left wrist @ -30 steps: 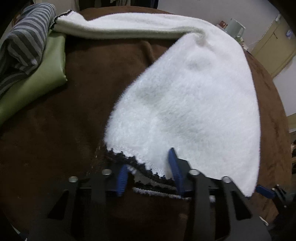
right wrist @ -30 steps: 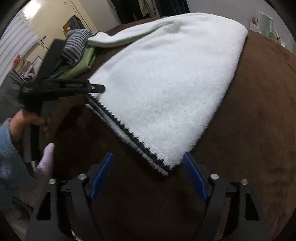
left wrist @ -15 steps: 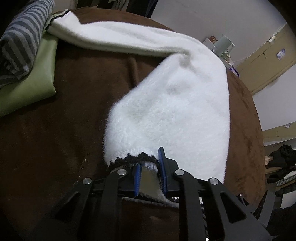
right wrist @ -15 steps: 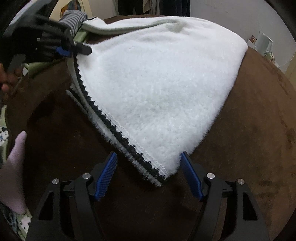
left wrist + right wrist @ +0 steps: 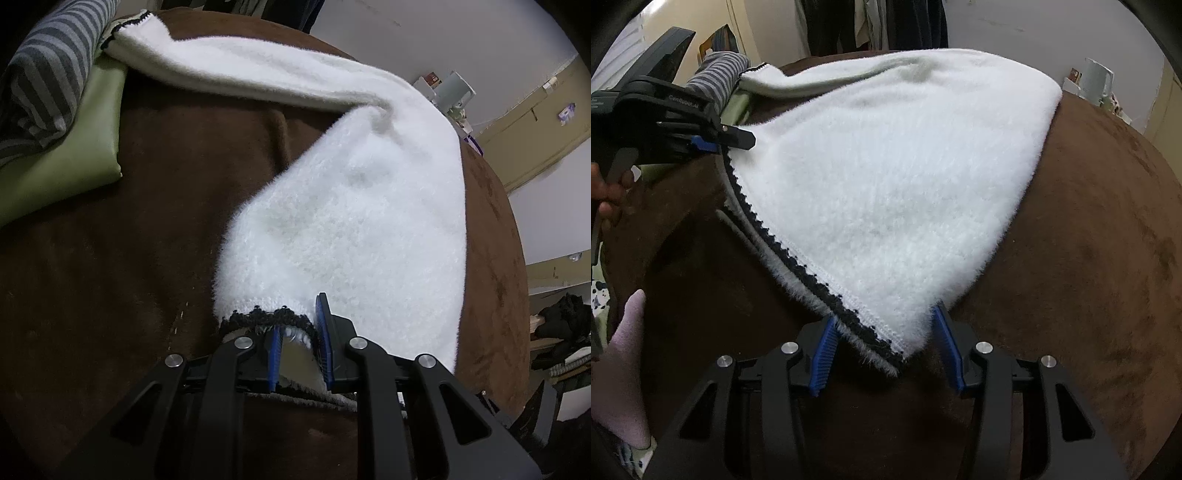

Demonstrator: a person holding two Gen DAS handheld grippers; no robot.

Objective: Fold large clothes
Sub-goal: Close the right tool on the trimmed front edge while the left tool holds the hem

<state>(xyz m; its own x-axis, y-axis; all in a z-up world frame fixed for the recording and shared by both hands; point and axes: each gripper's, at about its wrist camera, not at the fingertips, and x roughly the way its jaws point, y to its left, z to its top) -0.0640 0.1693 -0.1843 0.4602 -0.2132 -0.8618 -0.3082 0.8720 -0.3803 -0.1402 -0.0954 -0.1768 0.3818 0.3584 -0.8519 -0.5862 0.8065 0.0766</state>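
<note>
Here, left hand-held gripper [image 5: 300, 345] clamping white garment [image 5: 354, 206] hem

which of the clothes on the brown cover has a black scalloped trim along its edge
The fluffy white garment. The striped grey garment and the plain green one beside it show no such trim.

A brown plush surface [image 5: 110, 295] fills most of both views. At its far left corner lies a grey striped garment [image 5: 44, 74], resting on top of a smooth green cushion [image 5: 66, 162] that sits on the brown surface. Beyond the surface's far right edge stands a pale grey-green jug-like appliance [image 5: 452, 92] near a small box, against a white wall [image 5: 443, 33]. To the right of that wall is a beige door [image 5: 543, 122]. Dark clothes hang behind the surface [image 5: 871, 22]. A dark heap [image 5: 565, 317] lies off the surface's right side.
</note>
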